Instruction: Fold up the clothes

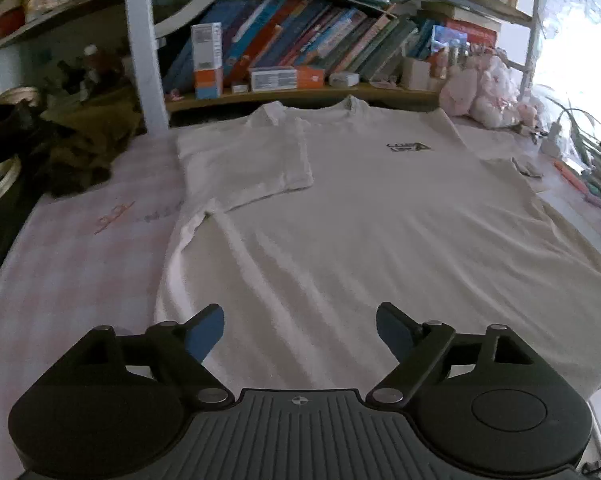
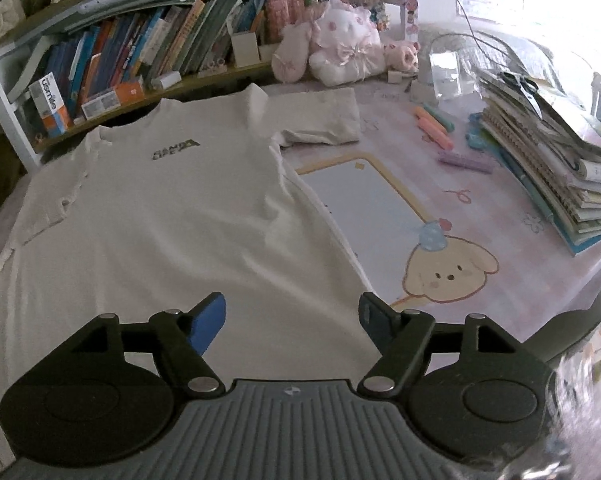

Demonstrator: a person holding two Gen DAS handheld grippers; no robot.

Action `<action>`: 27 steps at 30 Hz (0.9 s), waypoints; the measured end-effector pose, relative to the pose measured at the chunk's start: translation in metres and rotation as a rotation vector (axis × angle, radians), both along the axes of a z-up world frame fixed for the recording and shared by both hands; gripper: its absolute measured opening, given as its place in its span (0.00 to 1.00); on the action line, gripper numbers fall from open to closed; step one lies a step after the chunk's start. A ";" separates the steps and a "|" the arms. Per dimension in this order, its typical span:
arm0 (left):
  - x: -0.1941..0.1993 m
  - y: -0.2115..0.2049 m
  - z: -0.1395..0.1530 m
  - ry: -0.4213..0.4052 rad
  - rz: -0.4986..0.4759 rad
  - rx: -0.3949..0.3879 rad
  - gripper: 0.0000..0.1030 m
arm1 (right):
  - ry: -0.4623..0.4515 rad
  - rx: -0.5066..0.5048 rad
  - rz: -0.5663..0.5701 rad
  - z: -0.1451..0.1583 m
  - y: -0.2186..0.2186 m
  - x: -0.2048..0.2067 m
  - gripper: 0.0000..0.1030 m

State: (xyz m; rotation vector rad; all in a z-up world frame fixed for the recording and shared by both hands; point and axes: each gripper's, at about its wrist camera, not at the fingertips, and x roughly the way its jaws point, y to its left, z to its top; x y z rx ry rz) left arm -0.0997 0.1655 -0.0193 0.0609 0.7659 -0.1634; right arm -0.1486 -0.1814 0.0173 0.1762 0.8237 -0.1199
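Observation:
A white T-shirt (image 1: 360, 216) lies flat, front up, on a pink checked desk mat, with a small dark logo (image 1: 407, 146) on its chest. Its left sleeve (image 1: 244, 164) is folded in over the body. In the right wrist view the same shirt (image 2: 160, 216) spreads across the left, and its other sleeve (image 2: 320, 116) lies stretched out to the right. My left gripper (image 1: 300, 328) hovers open above the shirt's lower hem, holding nothing. Over the lower right edge of the shirt, my right gripper (image 2: 292, 316) is open too and holds nothing.
A shelf of books (image 1: 300, 40) runs along the back. Pink plush toys (image 2: 340, 44) sit at the back right. Highlighter pens (image 2: 436, 128) and a stack of notebooks (image 2: 548, 152) lie on the right of the mat (image 2: 440, 240). Dark bags (image 1: 16, 152) crowd the left.

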 end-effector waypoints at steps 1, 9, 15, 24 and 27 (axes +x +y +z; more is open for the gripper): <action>0.003 -0.001 0.000 0.001 -0.014 -0.001 0.84 | -0.002 -0.001 -0.003 0.001 0.002 0.002 0.74; 0.017 -0.004 0.001 0.013 -0.041 -0.008 0.84 | -0.005 -0.002 -0.017 0.003 0.007 0.027 0.74; 0.018 -0.004 -0.002 0.027 0.045 -0.015 0.84 | -0.012 -0.001 0.012 0.001 -0.011 0.062 0.74; 0.025 -0.035 -0.002 0.044 0.178 0.037 0.85 | 0.016 0.014 0.079 -0.015 -0.065 0.136 0.74; 0.026 -0.054 -0.005 0.061 0.202 0.062 0.85 | 0.025 0.011 0.108 -0.021 -0.082 0.163 0.74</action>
